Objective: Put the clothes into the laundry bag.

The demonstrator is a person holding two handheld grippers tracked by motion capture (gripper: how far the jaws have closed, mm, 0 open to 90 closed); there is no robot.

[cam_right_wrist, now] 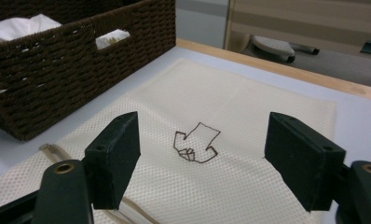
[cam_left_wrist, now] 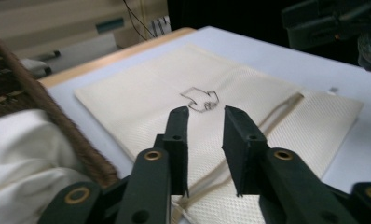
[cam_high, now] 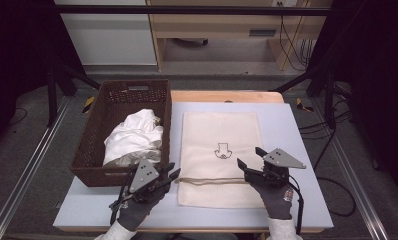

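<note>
Two hand-held grippers poised at the near end of a cream drawstring bag on the bench.

The flat cream mesh-fabric bag (cam_high: 220, 156), printed with a small dark arrow mark (cam_high: 222, 151), lies on the pale blue bench (cam_high: 297, 125), just right of a dark brown woven wicker basket (cam_high: 114, 107) holding crumpled white cloth (cam_high: 134, 137). The left gripper (cam_high: 173, 174) sits at the bag's near left corner, by the tan drawstring cord (cam_high: 209, 180); its fingers (cam_left_wrist: 178, 140) are drawn close with a narrow gap, and from here I cannot tell whether they touch the fabric. The right gripper (cam_high: 249, 158) hovers over the bag's near right part, its fingers (cam_right_wrist: 114, 156) spread wide, with nothing between them.
</note>
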